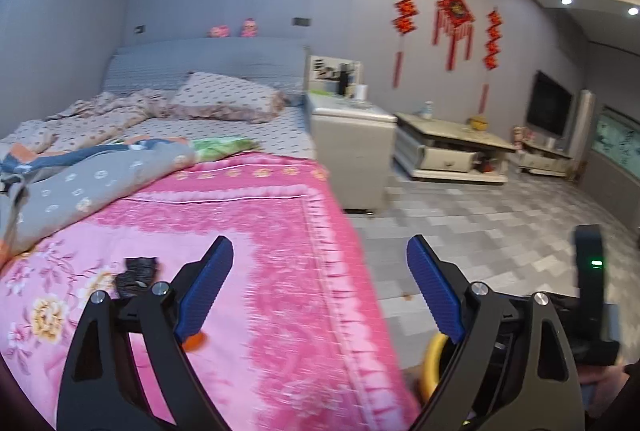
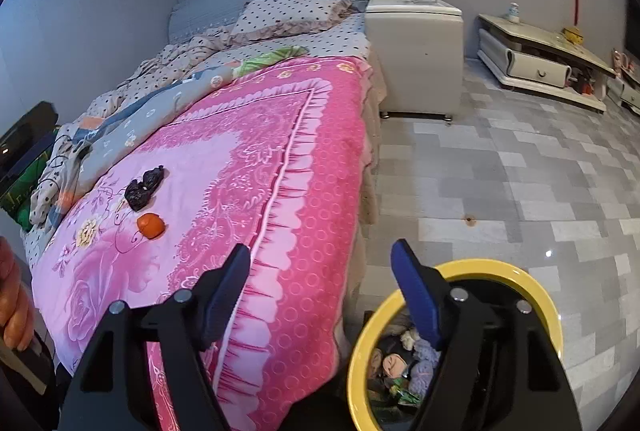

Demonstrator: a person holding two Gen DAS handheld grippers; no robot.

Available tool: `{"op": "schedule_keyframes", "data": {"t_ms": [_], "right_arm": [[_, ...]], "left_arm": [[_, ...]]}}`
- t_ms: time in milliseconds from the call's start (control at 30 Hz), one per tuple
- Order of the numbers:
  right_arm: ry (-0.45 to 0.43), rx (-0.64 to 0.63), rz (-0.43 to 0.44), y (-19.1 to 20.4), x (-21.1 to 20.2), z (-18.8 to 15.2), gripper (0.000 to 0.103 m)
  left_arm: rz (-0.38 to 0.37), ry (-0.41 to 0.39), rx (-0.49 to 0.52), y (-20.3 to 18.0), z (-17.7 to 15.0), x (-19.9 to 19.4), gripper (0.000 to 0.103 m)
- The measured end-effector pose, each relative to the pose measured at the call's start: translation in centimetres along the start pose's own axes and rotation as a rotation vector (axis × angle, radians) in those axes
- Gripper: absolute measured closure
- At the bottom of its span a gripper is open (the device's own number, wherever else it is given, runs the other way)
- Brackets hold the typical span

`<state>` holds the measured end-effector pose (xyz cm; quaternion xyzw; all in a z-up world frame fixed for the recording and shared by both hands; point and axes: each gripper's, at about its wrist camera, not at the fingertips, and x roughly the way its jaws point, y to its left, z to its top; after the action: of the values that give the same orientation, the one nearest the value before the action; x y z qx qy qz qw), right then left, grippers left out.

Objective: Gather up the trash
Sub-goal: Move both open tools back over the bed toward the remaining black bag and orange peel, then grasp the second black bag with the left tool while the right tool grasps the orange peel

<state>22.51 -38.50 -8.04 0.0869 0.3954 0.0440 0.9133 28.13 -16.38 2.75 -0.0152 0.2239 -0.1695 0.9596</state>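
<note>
Left wrist: left gripper [image 1: 320,271] jaws wide and empty over the pink blanket [image 1: 256,231], black wrapper [image 1: 136,275] just left of its left finger and orange scrap [image 1: 194,341] peeking beside it, probably lined up for a grab. Right wrist: right gripper [image 2: 320,279] also wide, empty, parked above the yellow-rimmed bin [image 2: 496,267] beside the bed, already holding trash; wrapper [image 2: 144,187] and orange piece [image 2: 151,225] lie near each other on the blanket.

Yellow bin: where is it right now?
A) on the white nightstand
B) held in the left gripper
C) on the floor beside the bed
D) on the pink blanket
C: the yellow bin stands on the tiled floor at the edge of the bed's pink blanket, with trash already inside.
</note>
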Motion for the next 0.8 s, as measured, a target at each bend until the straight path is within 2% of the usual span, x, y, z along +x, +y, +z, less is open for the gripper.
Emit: {"op": "schedule_keyframes", "data": {"t_ms": [200,333,433,600,800], "right_arm": [[0.051,-0.082,0.096,5.8,5.3,1.5,0.028],[0.093,-0.136,0.148,10.1,8.9,2.0,0.027],[0.120,-0.190,0.182,13.6,11.4,2.1,0.027],[0.167,-0.256,0.218,18.0,15.1,1.7,0.027],[0.213,-0.320,0.229,21.7,18.9,1.8,0.026]], "left_arm": [[0.194,0.138,-0.027,10.3,-0.7,7.4,0.018],[0.288,0.228,-0.059,16.5,-2.1,11.4,0.018],[0.353,0.260,-0.062,20.1,-3.2,13.8,0.018],[0.396,0.316,-0.060,23.9,-4.9,17.2,0.019],[0.388,0.385,-0.098,26.6,-6.6,20.3,0.020]]}}
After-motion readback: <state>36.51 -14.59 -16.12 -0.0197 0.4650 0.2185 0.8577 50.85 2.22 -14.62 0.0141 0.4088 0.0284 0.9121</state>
